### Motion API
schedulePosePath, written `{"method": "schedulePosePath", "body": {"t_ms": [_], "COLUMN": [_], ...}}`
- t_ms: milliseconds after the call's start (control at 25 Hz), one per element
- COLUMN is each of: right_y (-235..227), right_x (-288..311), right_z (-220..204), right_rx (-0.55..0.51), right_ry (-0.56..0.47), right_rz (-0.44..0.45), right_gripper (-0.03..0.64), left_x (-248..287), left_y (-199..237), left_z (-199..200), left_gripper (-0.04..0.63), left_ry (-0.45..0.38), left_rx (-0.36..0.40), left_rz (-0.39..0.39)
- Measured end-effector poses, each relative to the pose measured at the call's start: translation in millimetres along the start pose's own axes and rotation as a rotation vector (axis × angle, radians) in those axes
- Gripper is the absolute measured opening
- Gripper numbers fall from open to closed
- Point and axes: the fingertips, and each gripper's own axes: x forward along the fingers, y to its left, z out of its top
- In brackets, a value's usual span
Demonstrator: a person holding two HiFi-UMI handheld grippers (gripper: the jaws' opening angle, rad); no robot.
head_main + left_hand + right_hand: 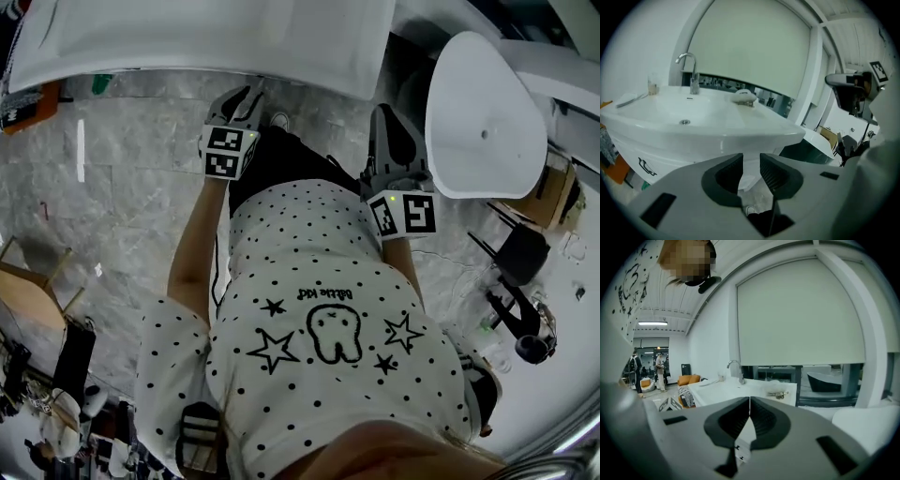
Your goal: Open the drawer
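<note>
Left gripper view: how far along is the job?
Done: nothing that shows; no view has an open drawer. In hand: the left gripper has its jaws apart and empty, facing the front edge of the sink; the right gripper is shut and empty, clear of the sink. Left: reach the drawer, grip it and pull it out.

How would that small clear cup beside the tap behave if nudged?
The cup looks small and clear, so probably light. Upright on the glossy basin, it would likely slide or tip easily. It may be breakable glass; the material is unclear.
</note>
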Motion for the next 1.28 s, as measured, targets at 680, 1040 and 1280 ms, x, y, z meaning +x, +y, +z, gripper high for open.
{"method": "schedulePosePath", "body": {"t_ms": [680,1040,1280], "right_y": [16,5,14], "right_x": [27,31,33], "right_z": [-60,-91,-101], "right_rx": [0.108,0.15,0.164], "right_ry": [0.142,0.202,0.222], "right_rz": [0.058,0.014,0.012], "right_gripper": [0.015,0.015,0.015], "left_x": [162,207,211], "left_y": [53,76,79], "left_z": [-115,-139,-144], "left_gripper": [0.147,0.161,0.142], "left_ry": [0.224,0.276,0.248], "left_rx": [-0.02,-0.079,-0.08], "left_rz": [0.124,0.179,0.143]}}
